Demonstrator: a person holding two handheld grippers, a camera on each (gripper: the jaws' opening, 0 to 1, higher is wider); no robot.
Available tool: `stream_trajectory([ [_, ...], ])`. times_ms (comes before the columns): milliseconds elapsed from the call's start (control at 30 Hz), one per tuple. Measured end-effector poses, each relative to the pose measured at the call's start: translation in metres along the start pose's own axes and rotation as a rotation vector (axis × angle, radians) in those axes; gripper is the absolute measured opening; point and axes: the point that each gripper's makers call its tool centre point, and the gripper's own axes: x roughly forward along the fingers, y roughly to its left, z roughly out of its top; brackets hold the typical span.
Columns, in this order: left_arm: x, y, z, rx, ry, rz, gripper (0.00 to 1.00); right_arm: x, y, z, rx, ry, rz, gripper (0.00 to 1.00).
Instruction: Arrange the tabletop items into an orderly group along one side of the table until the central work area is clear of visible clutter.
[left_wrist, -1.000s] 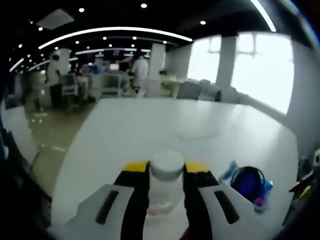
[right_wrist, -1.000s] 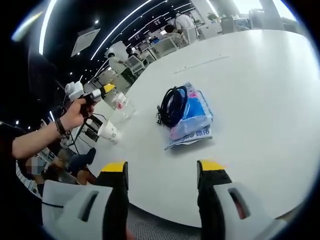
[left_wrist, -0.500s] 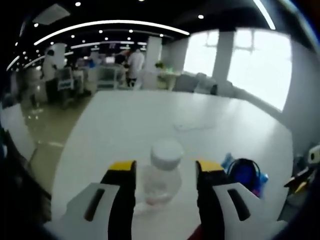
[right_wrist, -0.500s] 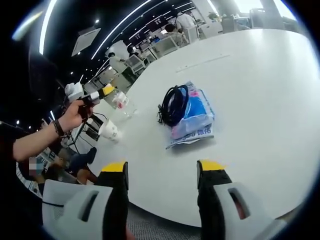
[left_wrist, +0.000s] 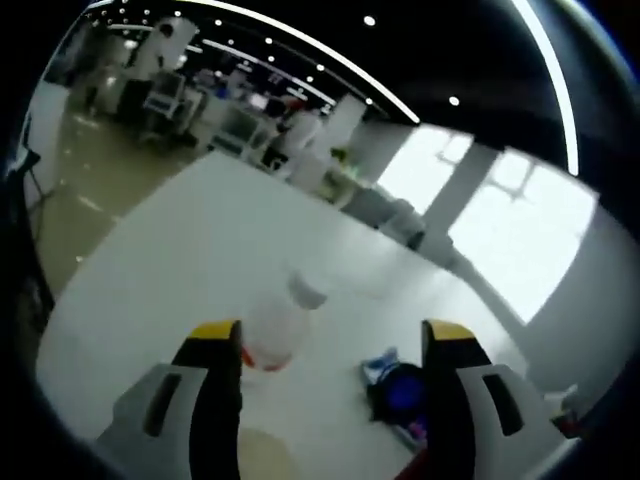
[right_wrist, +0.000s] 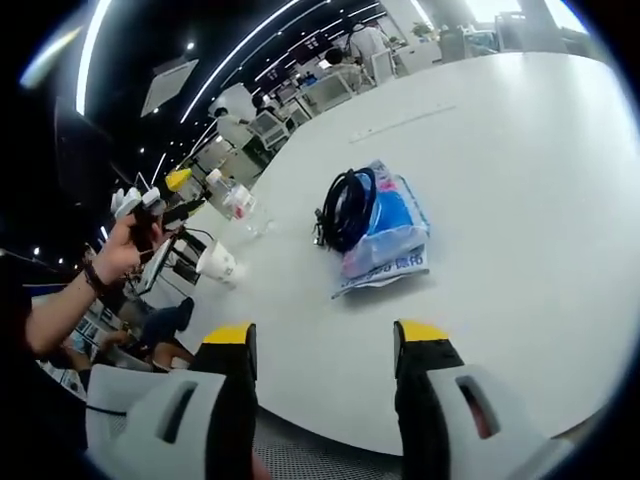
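Note:
A clear bottle with a white cap (left_wrist: 280, 325) stands on the white table (left_wrist: 180, 260), just beyond my left gripper (left_wrist: 333, 335). That gripper is open and clear of the bottle. A blurred pale cup (left_wrist: 262, 455) lies low between its jaws. To the right is a blue packet (left_wrist: 388, 365) with a black cable coil (left_wrist: 402, 392) on it. My right gripper (right_wrist: 326, 335) hangs open over the near table edge with nothing in it. Beyond it lie the blue packet (right_wrist: 392, 238), the cable coil (right_wrist: 348, 208), a paper cup (right_wrist: 218, 262) on its side and the bottle (right_wrist: 232, 200). The left gripper (right_wrist: 180, 195) is raised beside the bottle.
A person's hand (right_wrist: 128, 232) holds the left gripper off the table's left edge. The table (right_wrist: 520, 180) stretches wide and bare to the right. A thin strip (right_wrist: 400, 124) lies far back. People and desks (right_wrist: 350, 60) stand beyond the table.
My left gripper opened, let go of the bottle and drew back and up from it. The bottle stays on the table. The right gripper has not moved.

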Motion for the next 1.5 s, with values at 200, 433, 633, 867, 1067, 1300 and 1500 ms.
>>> stream_trajectory([
  [200, -0.02, -0.026, -0.047, 0.115, 0.139, -0.03, 0.77, 0.0, 0.003, -0.003, -0.038, 0.022, -0.007, 0.55],
  [433, -0.04, -0.048, -0.076, 0.112, 0.146, -0.036, 0.74, 0.001, 0.002, -0.007, -0.074, 0.041, -0.021, 0.55],
  [633, -0.053, -0.051, -0.084, 0.124, 0.139, -0.026, 0.74, -0.001, 0.0, -0.011, -0.094, 0.062, -0.035, 0.55],
  [867, -0.065, -0.051, -0.095, 0.113, 0.129, 0.004, 0.74, 0.001, 0.004, -0.014, -0.093, 0.076, -0.021, 0.54],
  [1067, -0.068, -0.054, -0.114, 0.072, 0.161, 0.033, 0.74, 0.003, 0.008, -0.011, -0.076, 0.061, 0.003, 0.55],
  [1300, -0.066, -0.066, -0.124, 0.067, 0.164, 0.079, 0.74, -0.002, 0.016, -0.001, -0.05, 0.017, 0.051, 0.56],
  [1500, -0.07, -0.072, -0.14, 0.125, 0.207, 0.107, 0.73, -0.006, 0.02, 0.011, -0.004, -0.025, 0.09, 0.6],
])
